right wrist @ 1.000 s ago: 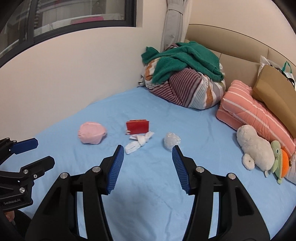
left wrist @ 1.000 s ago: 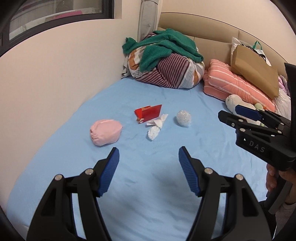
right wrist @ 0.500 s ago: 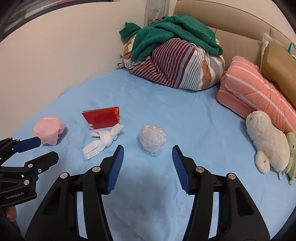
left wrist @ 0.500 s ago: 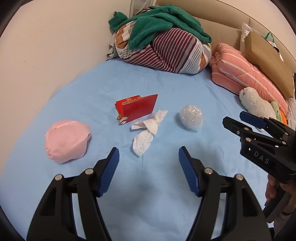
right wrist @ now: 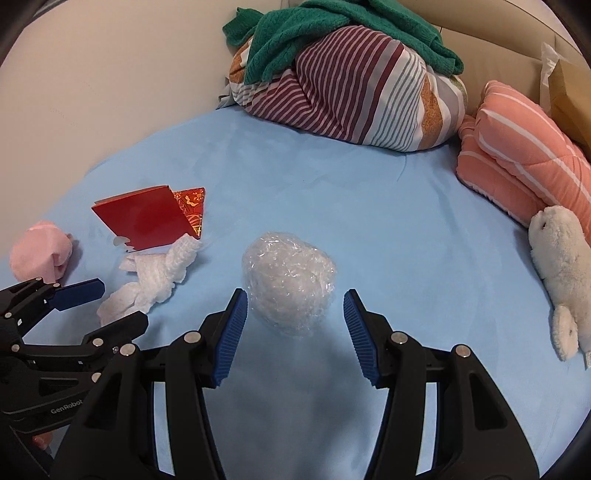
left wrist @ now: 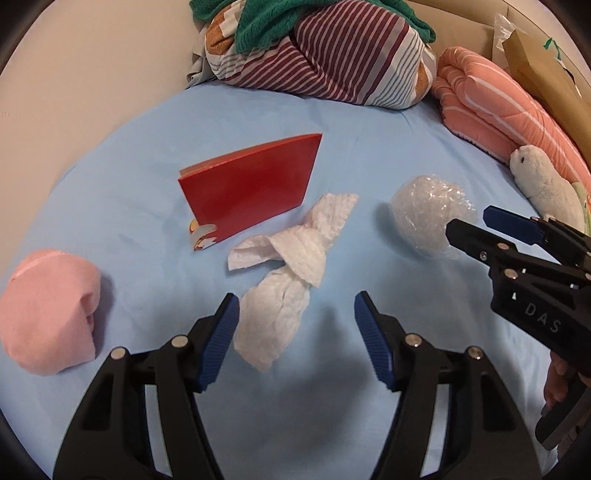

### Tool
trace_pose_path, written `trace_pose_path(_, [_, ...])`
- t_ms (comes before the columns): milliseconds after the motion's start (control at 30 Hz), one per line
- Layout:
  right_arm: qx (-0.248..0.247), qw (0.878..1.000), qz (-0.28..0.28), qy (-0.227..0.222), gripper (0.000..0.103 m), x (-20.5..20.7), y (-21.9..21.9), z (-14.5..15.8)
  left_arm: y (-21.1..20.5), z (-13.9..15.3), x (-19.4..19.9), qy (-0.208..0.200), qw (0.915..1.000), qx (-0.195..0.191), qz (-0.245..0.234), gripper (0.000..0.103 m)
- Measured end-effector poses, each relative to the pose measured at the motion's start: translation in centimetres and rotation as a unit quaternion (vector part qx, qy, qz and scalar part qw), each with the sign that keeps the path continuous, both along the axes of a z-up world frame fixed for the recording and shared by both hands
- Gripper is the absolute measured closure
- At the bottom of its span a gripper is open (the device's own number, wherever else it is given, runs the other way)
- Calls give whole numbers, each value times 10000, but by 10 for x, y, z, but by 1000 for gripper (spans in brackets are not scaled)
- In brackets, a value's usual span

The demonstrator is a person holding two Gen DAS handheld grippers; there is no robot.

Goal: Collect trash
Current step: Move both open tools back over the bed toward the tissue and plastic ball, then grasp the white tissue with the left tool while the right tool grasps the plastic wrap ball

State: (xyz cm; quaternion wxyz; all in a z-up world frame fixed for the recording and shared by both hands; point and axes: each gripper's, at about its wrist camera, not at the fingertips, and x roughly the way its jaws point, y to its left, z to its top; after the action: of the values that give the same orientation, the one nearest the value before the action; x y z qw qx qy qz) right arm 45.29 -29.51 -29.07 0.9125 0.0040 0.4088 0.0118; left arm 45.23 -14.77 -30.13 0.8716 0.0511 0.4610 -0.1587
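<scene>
On the blue bed sheet lie a crumpled white tissue, a red folded envelope, a ball of clear plastic wrap and a pink cloth bundle. My left gripper is open, its tips just short of the tissue's near end. My right gripper is open with the plastic ball just ahead between its tips, not touching. The tissue, envelope and pink bundle show at left in the right wrist view.
A striped bundle of bedding with a green towel lies at the head of the bed. A folded pink quilt, a white plush toy and a brown paper bag are on the right. A beige wall runs along the left.
Both grippers have moved forward and down toward the sheet. The left one has closed in on the tissue, the right one on the plastic ball. Both stay open.
</scene>
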Motion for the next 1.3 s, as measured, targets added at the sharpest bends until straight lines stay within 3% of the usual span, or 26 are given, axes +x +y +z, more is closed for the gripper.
trace_pose_path(100, [-5,9999,64,94,61,4,1,-10,-3,-12,7,122,9999,-41,-44,58])
trace_pose_path(167, [-32,9998,132,170,76,6,2,-15,-5,-17,10,152,9999,-42,-50,70])
trace_pose_path(200, [-37,9997,158,194,79,7,2,-17,-5,-19,10,144,9999,-16,-47,76])
trace_pose_path(433, [12,9996,250,147,97,5,5,-18,1,-20,13,97,9999,-83,-49,94])
trace_pose_path(833, [155,9994,283,83,99,-16,10,5,5,1,-14,122,9997,-185,-80,96])
trace_pose_path(1300, [284,9989,352,73,99,-89,41,43,36,46,-97,119,9998,-49,139,96])
